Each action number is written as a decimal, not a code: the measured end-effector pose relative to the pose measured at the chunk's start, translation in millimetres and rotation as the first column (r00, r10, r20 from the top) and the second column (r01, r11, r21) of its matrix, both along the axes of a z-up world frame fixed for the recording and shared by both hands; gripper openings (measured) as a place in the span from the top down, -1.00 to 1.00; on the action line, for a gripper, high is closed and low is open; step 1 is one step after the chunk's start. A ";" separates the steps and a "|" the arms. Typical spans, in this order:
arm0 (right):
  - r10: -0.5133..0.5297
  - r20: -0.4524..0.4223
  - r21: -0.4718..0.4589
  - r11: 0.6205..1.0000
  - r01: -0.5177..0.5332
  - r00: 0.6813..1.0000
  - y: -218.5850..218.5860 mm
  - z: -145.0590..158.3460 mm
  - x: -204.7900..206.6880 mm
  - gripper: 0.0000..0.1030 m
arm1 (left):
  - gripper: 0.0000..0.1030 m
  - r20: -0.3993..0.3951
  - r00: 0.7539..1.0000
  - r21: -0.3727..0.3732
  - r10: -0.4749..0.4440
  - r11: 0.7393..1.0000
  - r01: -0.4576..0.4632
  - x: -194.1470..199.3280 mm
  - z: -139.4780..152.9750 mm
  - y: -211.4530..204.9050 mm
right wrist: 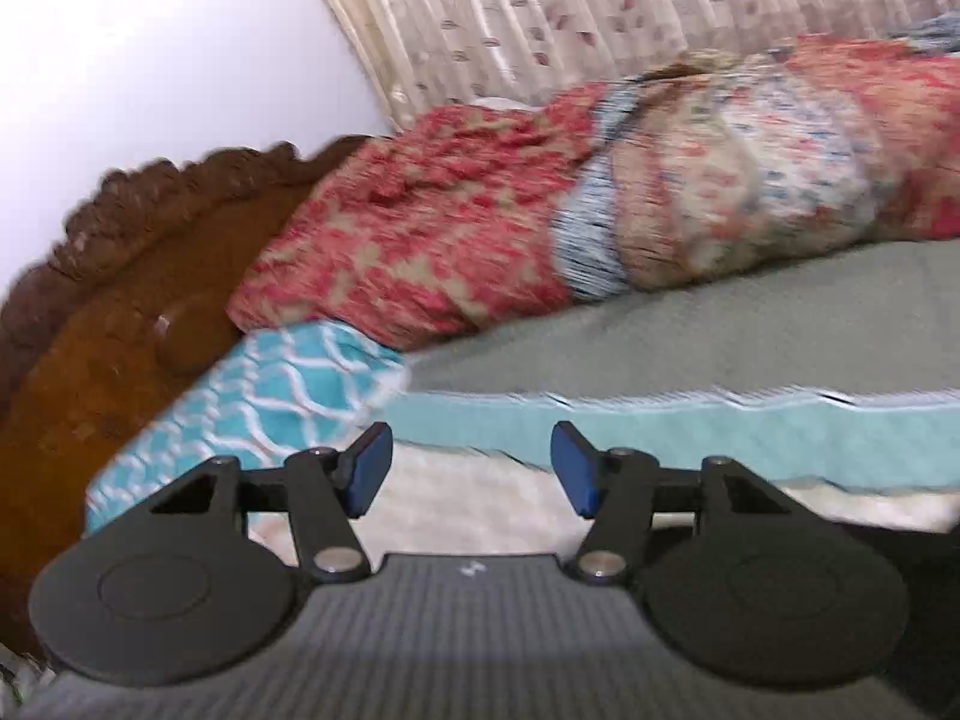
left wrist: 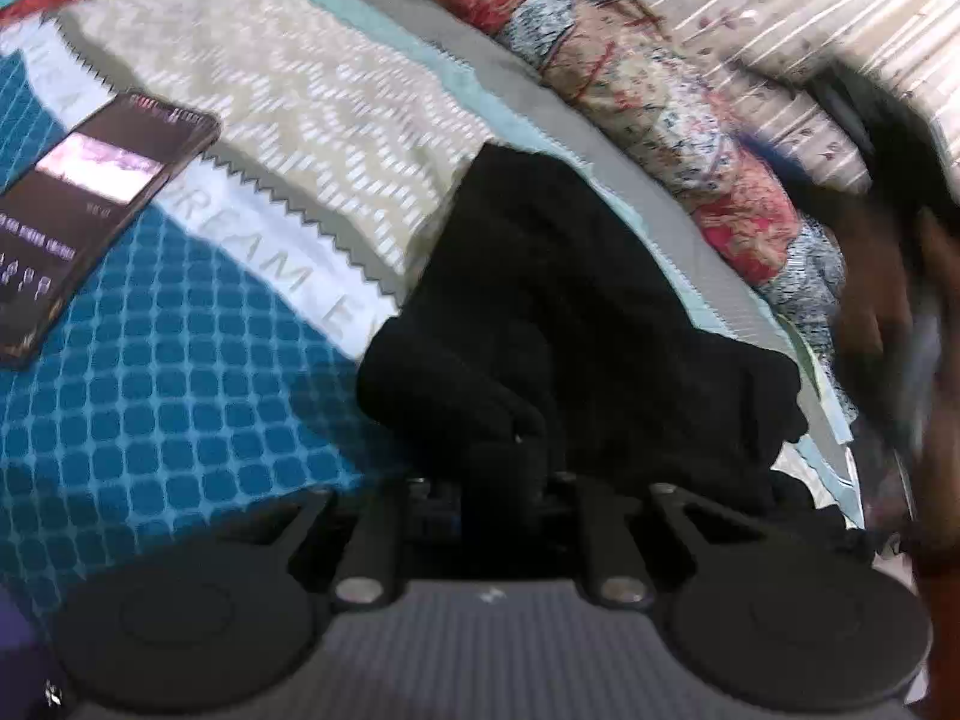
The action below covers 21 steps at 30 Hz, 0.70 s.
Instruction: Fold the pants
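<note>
The black pants [left wrist: 558, 312] lie bunched on the bedspread in the left wrist view, from the centre down to my left gripper [left wrist: 501, 468]. That gripper is shut on a fold of the pants, and its fingertips are buried in the cloth. My right gripper [right wrist: 471, 468] is open and empty, its blue pads [right wrist: 369, 462] wide apart, above the cream and teal bedspread [right wrist: 660, 426]. The pants do not show clearly in the right wrist view.
A dark flat box [left wrist: 90, 210] lies on the blue-checked part of the bedspread [left wrist: 180, 390] at left. A rolled red floral quilt [right wrist: 540, 210] runs along the far side by the curtain [right wrist: 600, 12]. A carved wooden headboard [right wrist: 120, 300] stands at left. A blurred arm [left wrist: 900, 300] is at right.
</note>
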State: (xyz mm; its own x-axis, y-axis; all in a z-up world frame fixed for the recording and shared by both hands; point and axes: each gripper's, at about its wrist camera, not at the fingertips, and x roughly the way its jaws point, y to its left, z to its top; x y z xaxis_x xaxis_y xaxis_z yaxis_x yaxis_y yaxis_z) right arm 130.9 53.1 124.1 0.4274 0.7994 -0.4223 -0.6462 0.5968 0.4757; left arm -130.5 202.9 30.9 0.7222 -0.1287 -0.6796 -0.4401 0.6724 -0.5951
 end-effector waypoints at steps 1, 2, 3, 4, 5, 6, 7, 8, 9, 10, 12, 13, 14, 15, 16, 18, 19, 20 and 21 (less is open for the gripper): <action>-0.042 -0.019 0.000 0.999 0.042 0.999 -37.5 -13.4 1.3 -0.17 | 0.68 -0.005 1.000 0.001 0.001 1.000 -0.001 0.6 -1.0 0.6; -0.096 -0.038 -0.008 0.995 0.096 0.995 -73.4 -22.8 3.1 -0.16 | 0.60 -0.008 1.000 0.000 0.001 1.000 -0.001 1.2 -1.8 0.6; -0.164 -0.048 -0.025 0.986 0.163 0.985 -106.0 -32.3 11.1 -0.16 | 0.39 -0.020 1.000 -0.003 0.003 1.000 -0.003 2.4 -2.2 0.3; -0.246 -0.051 -0.047 0.969 0.244 0.968 -147.8 -38.2 14.3 -0.14 | 0.29 -0.024 1.000 -0.018 0.001 1.000 -0.002 4.2 -3.0 0.8; -0.324 -0.057 -0.064 0.945 0.320 0.944 -181.2 -42.2 19.9 -0.12 | 0.13 -0.024 1.000 -0.041 -0.001 0.999 0.000 7.4 -3.9 1.0; -0.411 -0.072 -0.076 0.911 0.406 0.909 -220.1 -46.6 24.6 -0.12 | 0.00 -0.023 1.000 -0.065 0.002 0.998 -0.003 8.9 -4.1 1.9; -0.500 -0.082 -0.090 0.865 0.494 0.862 -261.0 -48.6 26.9 -0.12 | -0.05 -0.023 1.000 -0.079 0.004 0.997 -0.006 10.4 -3.6 1.8; -0.596 -0.077 -0.112 0.801 0.588 0.799 -300.9 -49.6 29.3 -0.11 | -0.16 -0.026 1.000 -0.088 0.005 0.996 -0.008 13.8 -5.0 1.4; -0.688 -0.067 -0.135 0.724 0.677 0.723 -337.3 -48.7 31.0 -0.10 | -0.23 -0.030 1.000 -0.096 0.007 0.995 -0.010 16.7 -4.9 -0.2; -0.770 -0.065 -0.143 0.637 0.758 0.635 -376.9 -46.8 31.8 -0.08 | -0.27 -0.036 0.999 -0.108 0.009 0.994 -0.013 18.3 -4.6 -0.4; -0.861 -0.095 -0.136 0.508 0.850 0.499 -430.7 -46.6 35.8 -0.08 | -0.41 -0.045 0.999 -0.158 0.012 0.987 -0.019 22.9 -7.6 0.5; -0.890 -0.115 -0.149 0.454 0.879 0.440 -454.4 -47.3 40.0 -0.11 | -0.42 -0.051 0.999 -0.176 0.018 0.984 -0.027 25.1 -8.4 0.7; -0.909 -0.128 -0.171 0.413 0.894 0.396 -472.5 -49.5 46.0 -0.11 | -0.42 -0.060 0.998 -0.184 0.025 0.982 -0.036 26.5 -8.7 0.5; -0.918 -0.132 -0.186 0.393 0.901 0.373 -488.9 -51.7 51.7 -0.11 | -0.42 -0.071 0.997 -0.185 0.031 0.982 -0.044 28.6 -9.0 0.3; -0.921 -0.133 -0.194 0.386 0.902 0.366 -495.4 -53.7 58.1 -0.11 | -0.41 -0.082 0.996 -0.186 0.039 0.981 -0.053 30.6 -9.3 0.0; -0.921 -0.131 -0.211 0.389 0.897 0.368 -498.0 -54.5 73.2 -0.13 | -0.36 -0.101 0.993 -0.186 0.056 0.980 -0.075 34.0 -8.6 -0.9; -0.916 -0.130 -0.222 0.399 0.890 0.378 -493.7 -56.4 81.8 -0.17 | -0.33 -0.112 0.992 -0.180 0.062 0.980 -0.082 35.7 -7.8 -1.7; -0.910 -0.123 -0.250 0.414 0.875 0.395 -489.6 -57.6 95.4 -0.28 | -0.16 -0.123 0.990 -0.171 0.066 0.981 -0.086 37.2 -7.1 -2.1; -0.911 -0.101 -0.290 0.412 0.864 0.401 -483.4 -59.4 102.4 -0.32 | 0.10 -0.140 0.988 -0.158 0.065 0.984 -0.087 40.5 -6.8 -3.1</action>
